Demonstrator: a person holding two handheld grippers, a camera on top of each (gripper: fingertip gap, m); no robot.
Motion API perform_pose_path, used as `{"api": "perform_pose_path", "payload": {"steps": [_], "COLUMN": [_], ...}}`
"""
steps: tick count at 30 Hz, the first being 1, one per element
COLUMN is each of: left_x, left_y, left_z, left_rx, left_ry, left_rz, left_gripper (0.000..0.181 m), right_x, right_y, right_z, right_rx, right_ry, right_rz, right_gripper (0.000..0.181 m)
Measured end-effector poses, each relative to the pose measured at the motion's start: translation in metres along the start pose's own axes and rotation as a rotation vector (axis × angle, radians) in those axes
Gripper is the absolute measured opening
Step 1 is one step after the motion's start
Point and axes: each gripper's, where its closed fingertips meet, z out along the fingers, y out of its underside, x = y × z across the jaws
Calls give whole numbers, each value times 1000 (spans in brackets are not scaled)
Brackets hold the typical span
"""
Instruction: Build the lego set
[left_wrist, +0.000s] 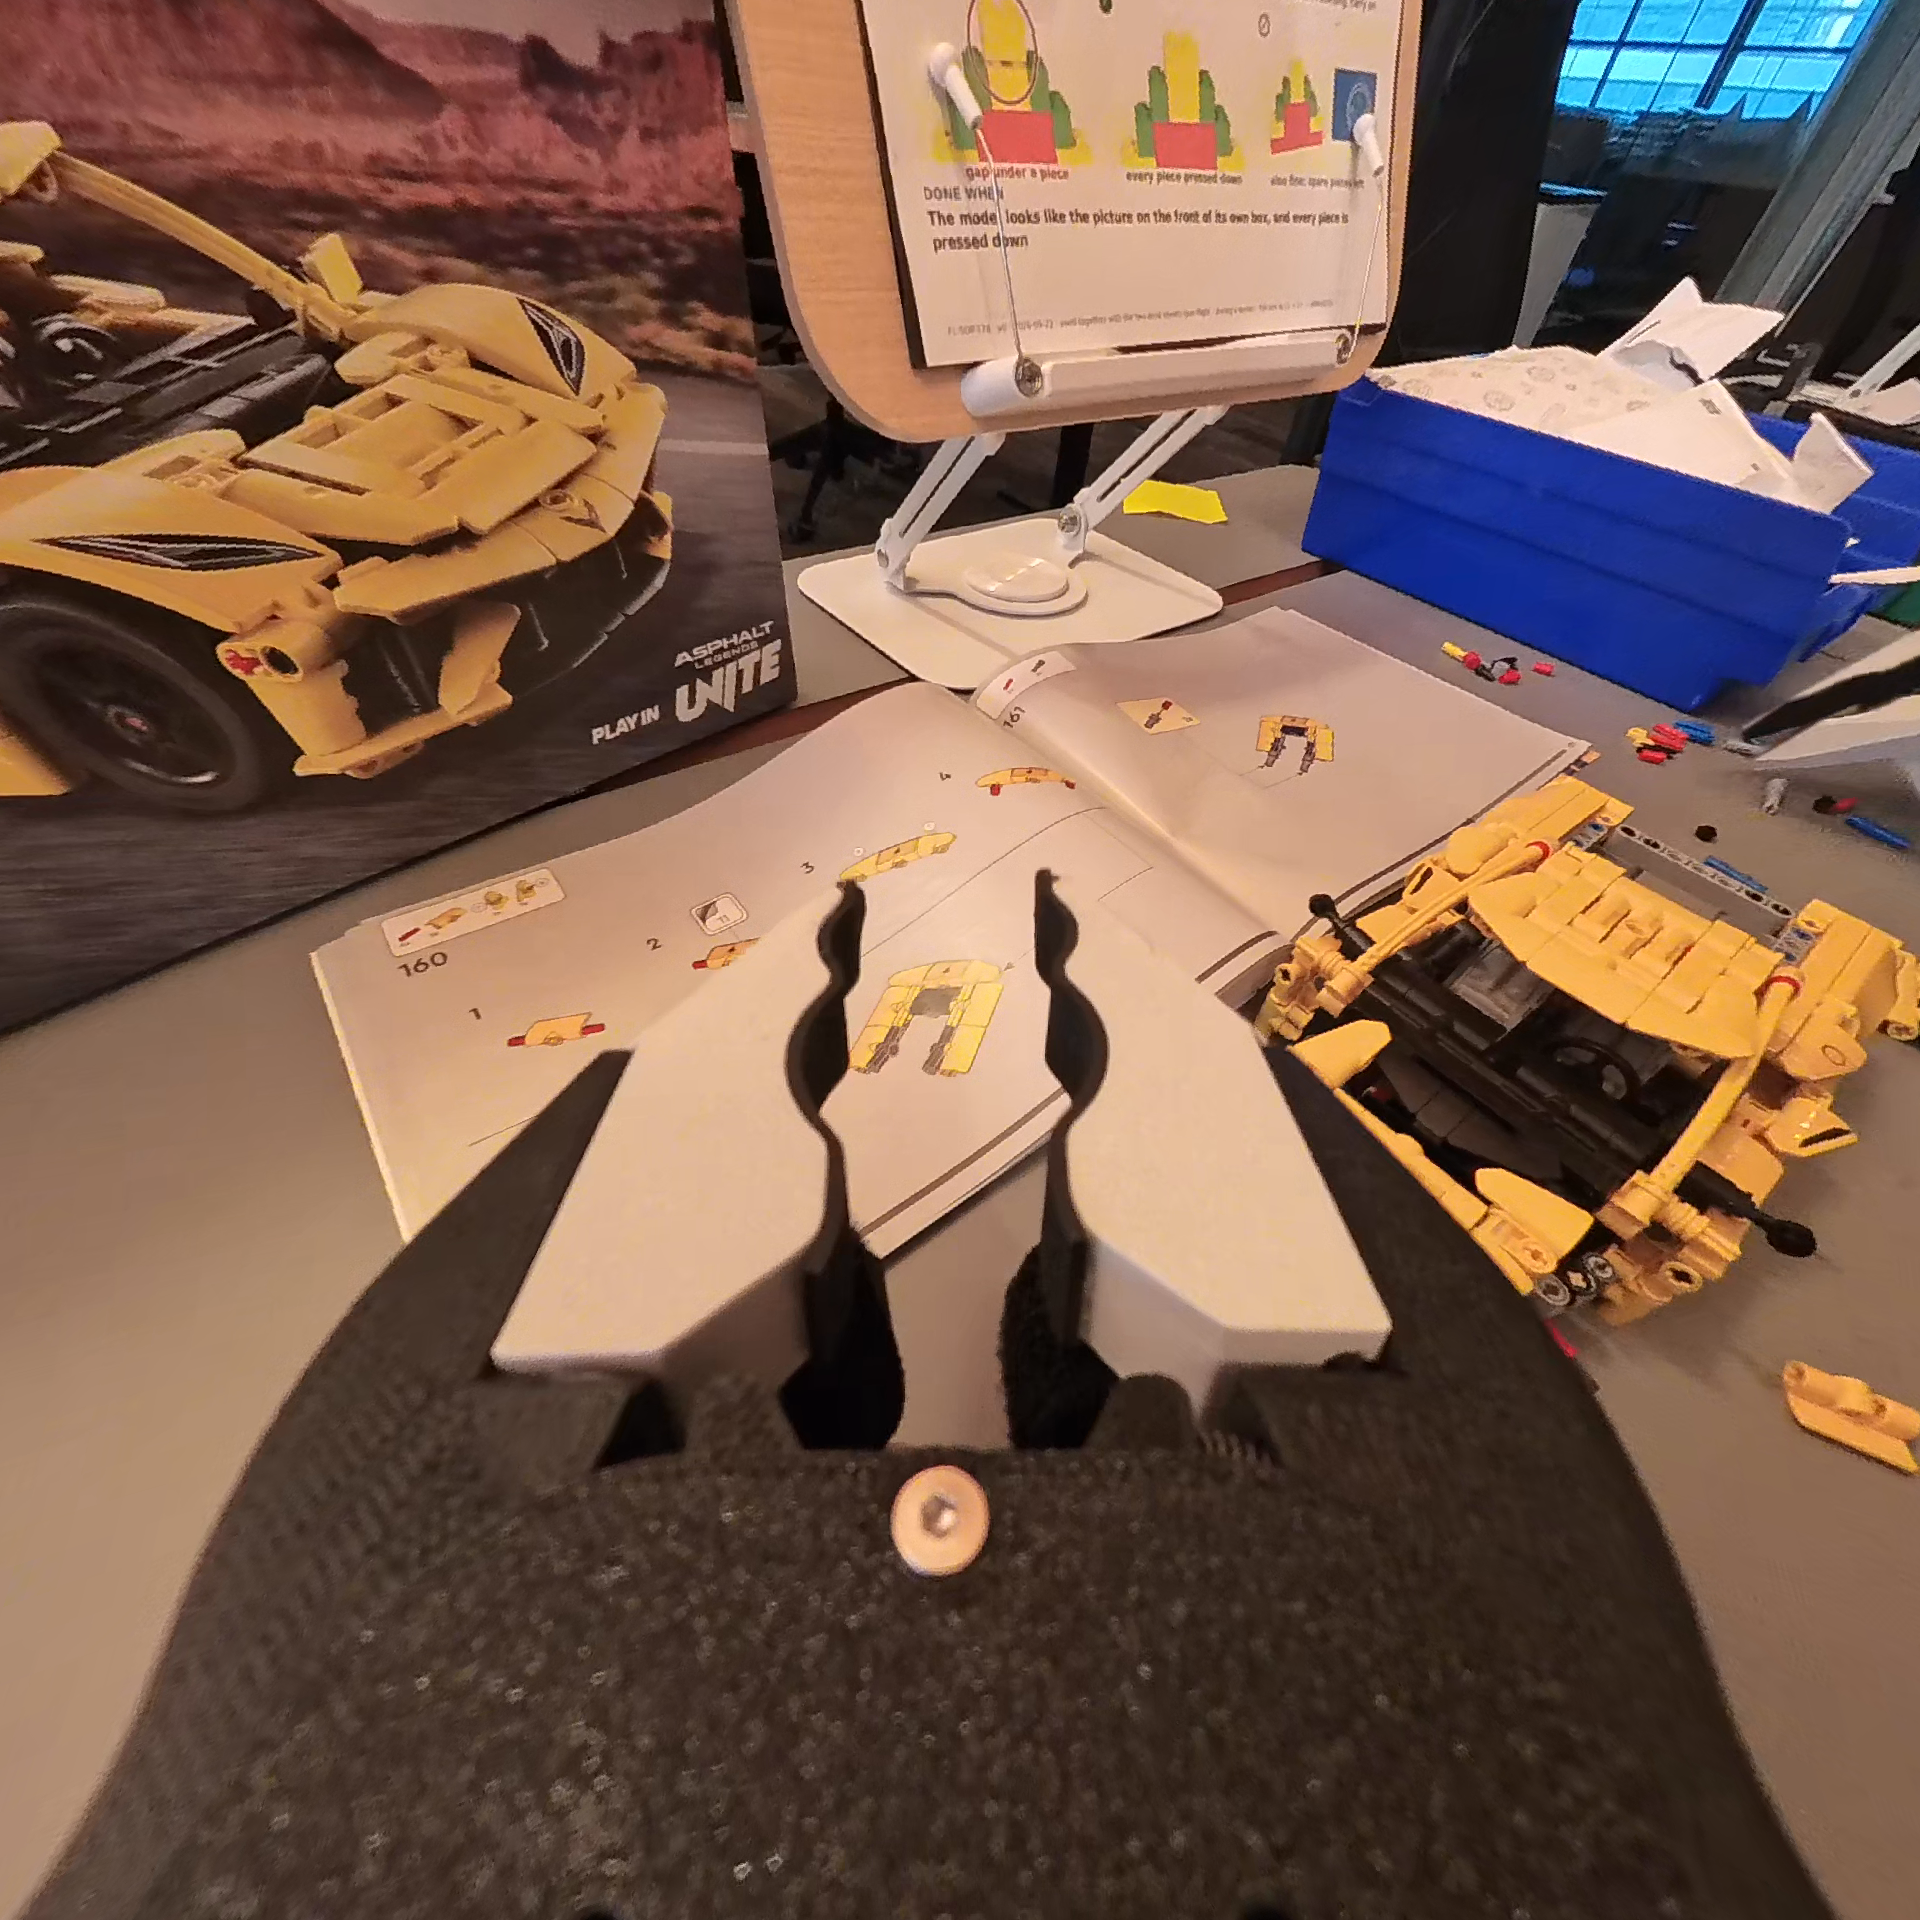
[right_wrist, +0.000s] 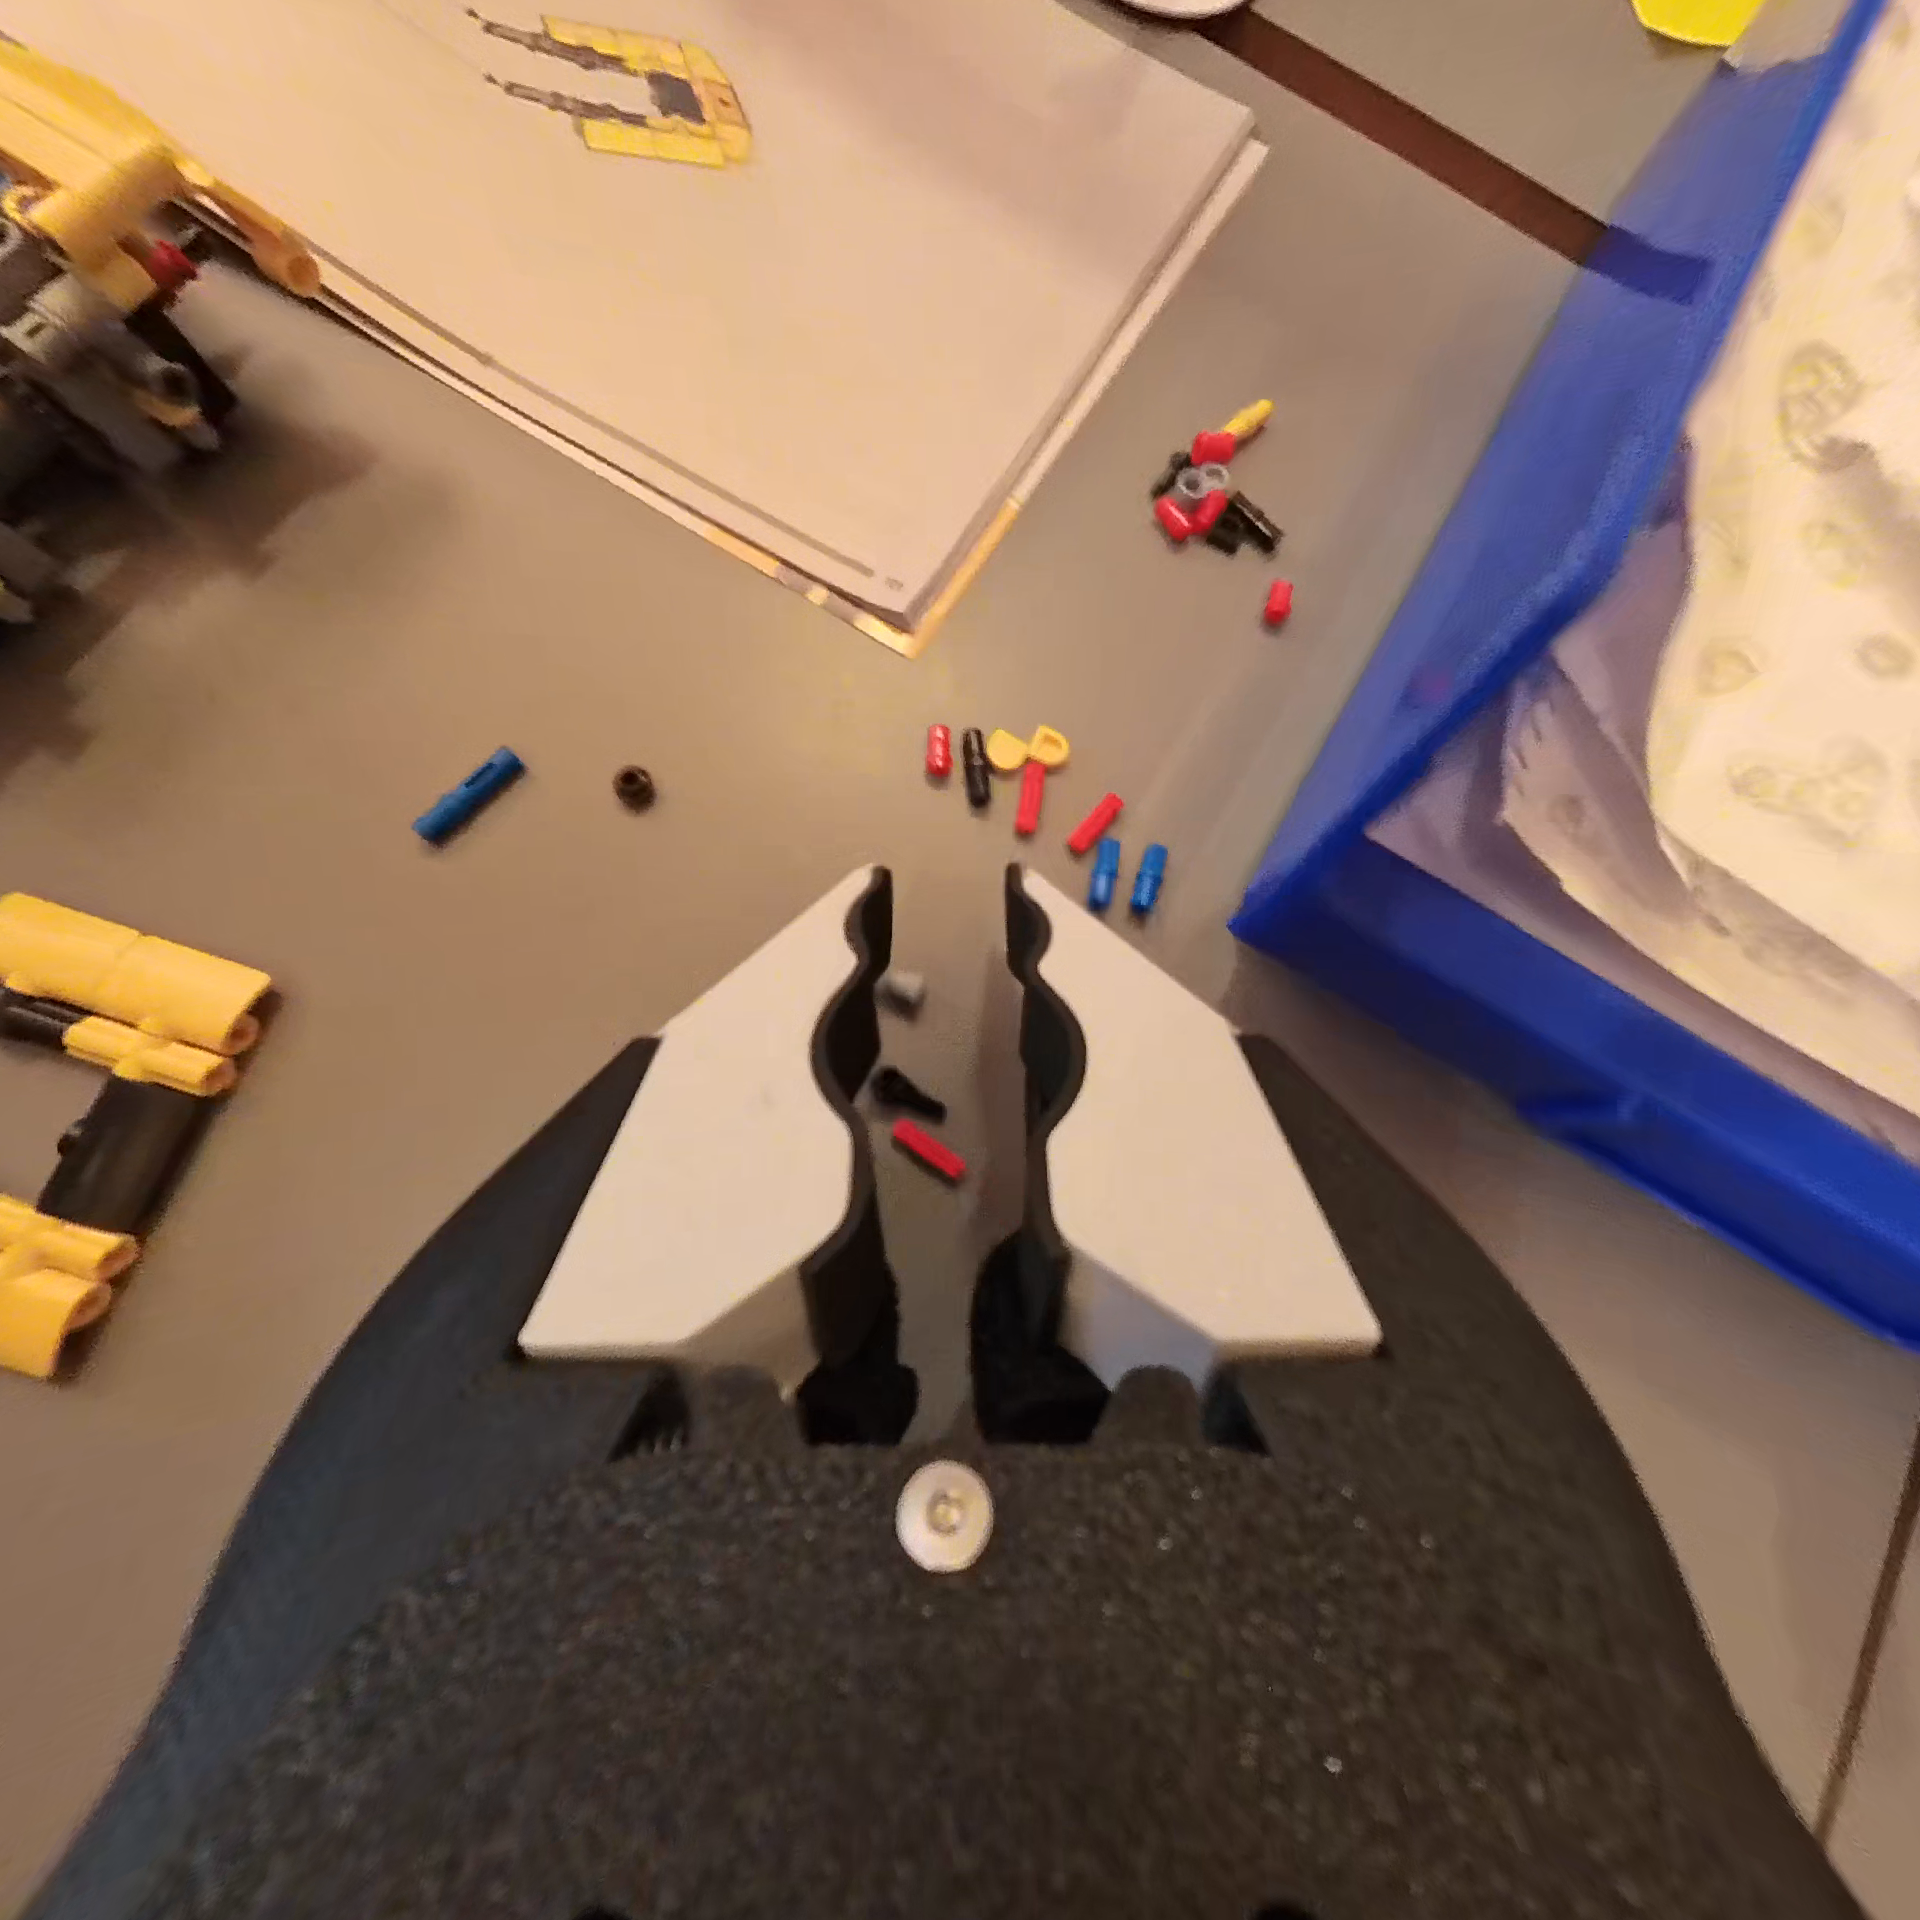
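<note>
My left gripper (left_wrist: 948, 883): jaws apart, empty, above the open instruction booklet (left_wrist: 727, 935).
My right gripper (right_wrist: 948, 873): jaws apart, empty, over loose pins (right_wrist: 928, 1148) on the bench.
Yellow car model (left_wrist: 1590, 1049): touching the booklet's right edge.

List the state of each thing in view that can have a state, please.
Left hand-held gripper: open, empty.
Right hand-held gripper: open, empty, above small pins.
Booklet: open, flat on table.
Car: partly built, on table.
Box: standing upright.
Bin: holds torn paper bags.
Red pin: loose on table.
</note>
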Motion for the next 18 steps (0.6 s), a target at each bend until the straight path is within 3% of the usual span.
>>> {"api": "perform_pose_path", "payload": {"steps": [5, 9, 18], "left_x": [2, 3, 4], "left_y": [2, 3, 3], "left_z": [2, 3, 2], "left_rx": [-8, -16, -17], "left_ry": [9, 6, 4], "left_rz": [4, 19, 29], "left_gripper": [33, 33, 33], "right_x": [16, 1, -5], "right_y": [32, 45, 41], "right_z": [-23, -38, -25], "right_rx": [-31, -18, -9], "right_ry": [19, -51, -65], "right_rz": [55, 40, -30], "right_gripper": [21, 22, 20]}}
